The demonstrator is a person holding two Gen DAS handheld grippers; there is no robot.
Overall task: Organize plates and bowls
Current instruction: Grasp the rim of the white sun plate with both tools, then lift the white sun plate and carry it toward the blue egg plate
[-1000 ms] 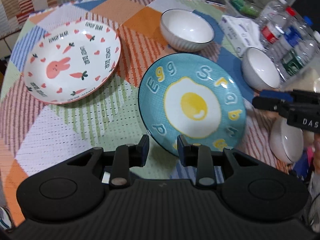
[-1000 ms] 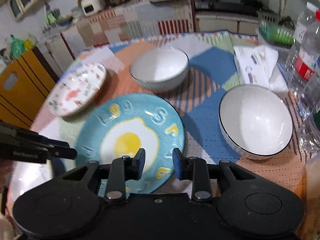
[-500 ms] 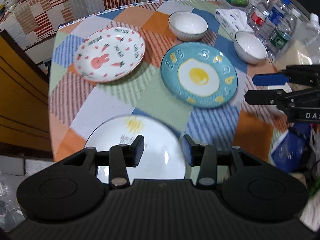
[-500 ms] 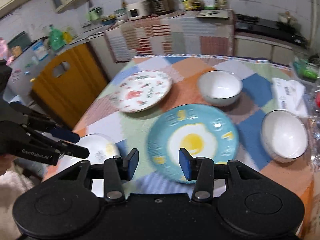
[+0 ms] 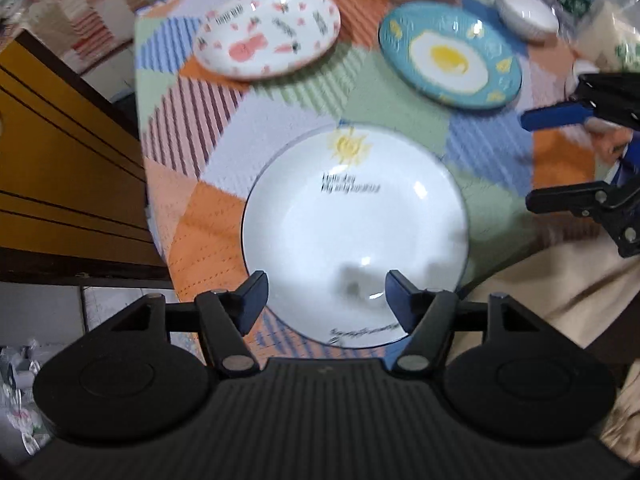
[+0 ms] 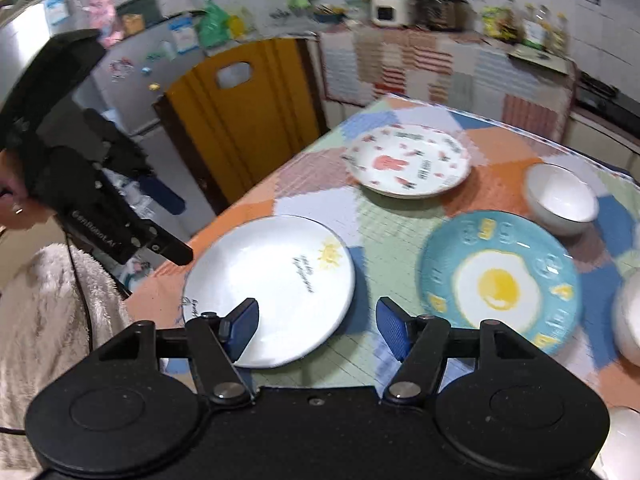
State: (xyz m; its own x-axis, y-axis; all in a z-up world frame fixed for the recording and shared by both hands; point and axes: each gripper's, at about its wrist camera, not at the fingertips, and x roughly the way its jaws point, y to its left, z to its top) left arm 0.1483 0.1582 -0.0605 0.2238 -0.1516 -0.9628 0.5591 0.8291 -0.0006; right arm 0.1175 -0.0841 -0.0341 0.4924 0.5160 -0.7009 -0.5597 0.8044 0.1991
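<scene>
left tongs (image 5: 326,300) just opened, empty, over near rim of round white ceramic plate with sun print (image 5: 354,236) | right tongs (image 6: 316,330) just opened, empty, at that plate's right edge | plate flat at table (image 5: 384,108) front edge | risk: glazed rim slipping from pads, plate sliding off edge or knocking teal egg-print plate (image 6: 500,280)
</scene>
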